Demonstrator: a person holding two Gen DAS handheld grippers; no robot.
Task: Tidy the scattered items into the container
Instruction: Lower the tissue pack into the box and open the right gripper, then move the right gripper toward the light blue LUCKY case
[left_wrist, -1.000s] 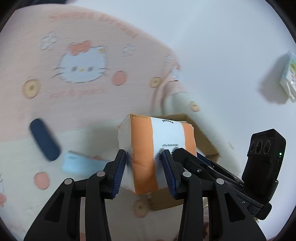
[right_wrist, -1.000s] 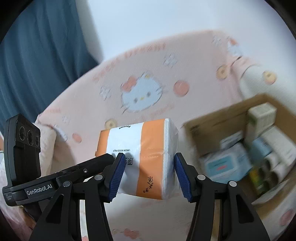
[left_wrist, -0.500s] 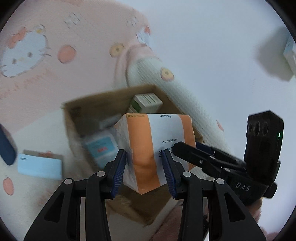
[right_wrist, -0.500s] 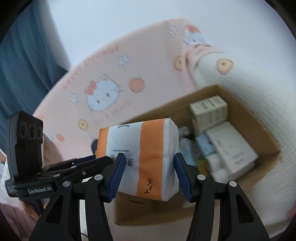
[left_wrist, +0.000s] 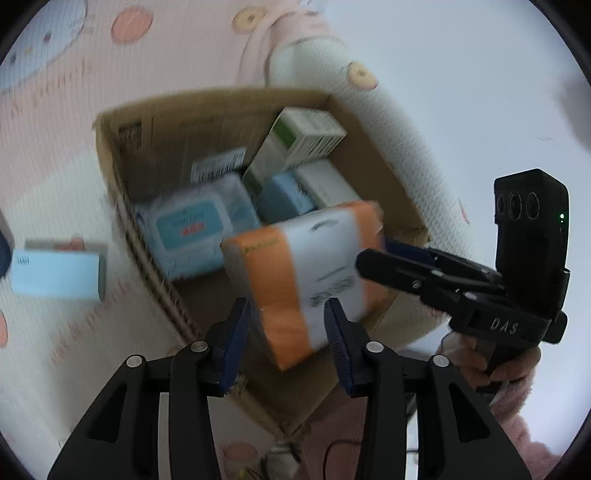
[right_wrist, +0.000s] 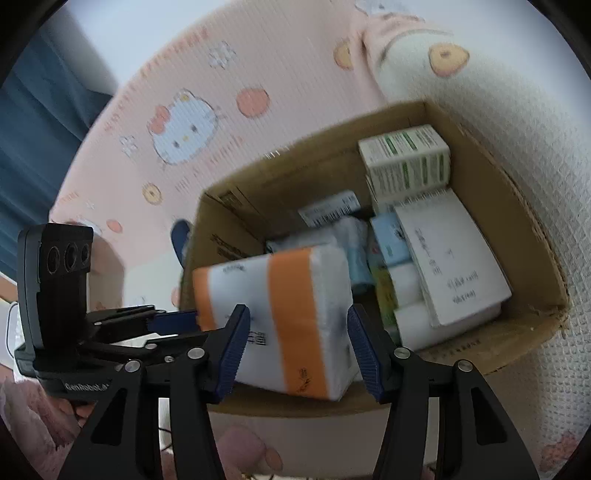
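An orange-and-white tissue pack (left_wrist: 303, 280) (right_wrist: 288, 314) hangs over the near edge of an open cardboard box (left_wrist: 122, 155) (right_wrist: 532, 236). My left gripper (left_wrist: 288, 325) has its fingers at the pack's near corner with a gap showing on the left side. My right gripper (right_wrist: 299, 339) has its fingers on both sides of the pack with small gaps. The pack looks tilted and blurred. Whether either grip still holds is unclear. The box holds a green-and-white carton (right_wrist: 406, 158), a wet-wipes pack (left_wrist: 192, 225) and a white notepad (right_wrist: 450, 254).
A light blue box (left_wrist: 55, 273) lies on the pink Hello Kitty bedspread (left_wrist: 55, 147) left of the cardboard box. A dark blue item (right_wrist: 181, 236) lies behind the box's left wall. A white wall and a cream quilted pillow (right_wrist: 517, 110) are at the right.
Both grippers carried the pack over the box and lower toward it. The pack has tilted and slipped in the fingers, with gaps opening beside it.
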